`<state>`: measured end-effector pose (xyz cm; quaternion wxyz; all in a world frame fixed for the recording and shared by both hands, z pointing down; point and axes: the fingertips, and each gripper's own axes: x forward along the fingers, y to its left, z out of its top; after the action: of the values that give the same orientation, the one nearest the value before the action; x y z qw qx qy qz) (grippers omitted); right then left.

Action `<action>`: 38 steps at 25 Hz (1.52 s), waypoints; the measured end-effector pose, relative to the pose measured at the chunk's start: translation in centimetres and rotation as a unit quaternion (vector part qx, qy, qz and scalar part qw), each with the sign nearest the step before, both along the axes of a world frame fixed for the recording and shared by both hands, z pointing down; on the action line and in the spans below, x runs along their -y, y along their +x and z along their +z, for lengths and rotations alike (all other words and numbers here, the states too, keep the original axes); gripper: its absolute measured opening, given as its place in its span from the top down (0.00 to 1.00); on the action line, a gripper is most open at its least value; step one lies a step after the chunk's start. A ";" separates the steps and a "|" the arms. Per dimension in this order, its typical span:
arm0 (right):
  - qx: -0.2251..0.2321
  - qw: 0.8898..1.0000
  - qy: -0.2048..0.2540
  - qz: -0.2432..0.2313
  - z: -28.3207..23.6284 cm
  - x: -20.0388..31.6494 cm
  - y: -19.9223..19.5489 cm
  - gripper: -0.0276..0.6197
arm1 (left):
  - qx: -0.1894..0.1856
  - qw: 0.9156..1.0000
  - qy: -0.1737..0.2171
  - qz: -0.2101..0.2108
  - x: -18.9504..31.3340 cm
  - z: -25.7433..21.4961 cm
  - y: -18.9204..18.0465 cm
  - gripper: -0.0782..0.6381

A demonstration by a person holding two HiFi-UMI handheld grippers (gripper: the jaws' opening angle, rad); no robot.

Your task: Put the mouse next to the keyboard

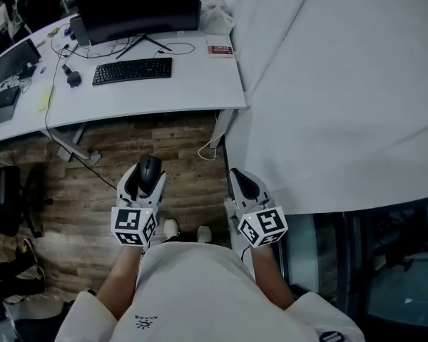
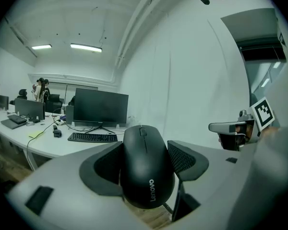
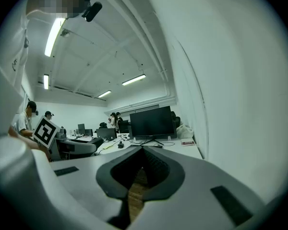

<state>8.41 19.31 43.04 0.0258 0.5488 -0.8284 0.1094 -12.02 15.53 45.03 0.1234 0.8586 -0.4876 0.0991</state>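
A black mouse (image 2: 145, 164) sits between the pads of my left gripper (image 2: 146, 159), which is shut on it; in the head view the mouse (image 1: 149, 169) shows at the tip of the left gripper (image 1: 148, 179), held over the wooden floor well short of the desk. The black keyboard (image 1: 133, 70) lies on the white desk (image 1: 128, 98) in front of a monitor (image 1: 139, 4); the same keyboard (image 2: 92, 137) appears far off in the left gripper view. My right gripper (image 1: 244, 185) is shut and empty, its tips meeting (image 3: 143, 152).
A second small dark device (image 1: 73, 78) and cables lie left of the keyboard. A laptop (image 1: 5, 97) sits at the desk's left. A white wall (image 1: 342, 84) runs along the right. A black chair (image 1: 7, 198) stands on the floor at left. People stand far back (image 3: 29, 119).
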 end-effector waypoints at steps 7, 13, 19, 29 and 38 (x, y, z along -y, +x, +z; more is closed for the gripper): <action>0.015 1.000 -0.007 -0.005 0.4 0.9 -1.1 0.93 | -0.001 1.000 -0.001 -0.002 0.8 0.2 -1.0 0.47; 0.022 1.000 -0.013 0.006 0.9 1.9 -1.8 0.93 | -0.002 1.000 -0.003 -0.002 1.8 0.5 -2.1 0.47; 0.027 0.999 -0.008 0.014 0.5 3.5 -3.2 0.93 | -0.008 1.000 0.005 0.003 3.5 -0.2 -3.4 0.47; 0.021 1.000 0.000 0.012 0.2 5.2 -6.8 0.93 | -0.015 1.000 0.014 0.018 6.0 -0.6 -5.6 0.47; 0.011 1.000 0.002 0.009 0.0 5.8 -9.4 0.93 | -0.021 0.999 0.016 0.022 7.5 -0.6 -7.9 0.47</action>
<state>-1.04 13.46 43.07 0.0151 0.5547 -0.8240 0.1143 -19.87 8.02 44.41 0.1174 0.8730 -0.4672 0.0761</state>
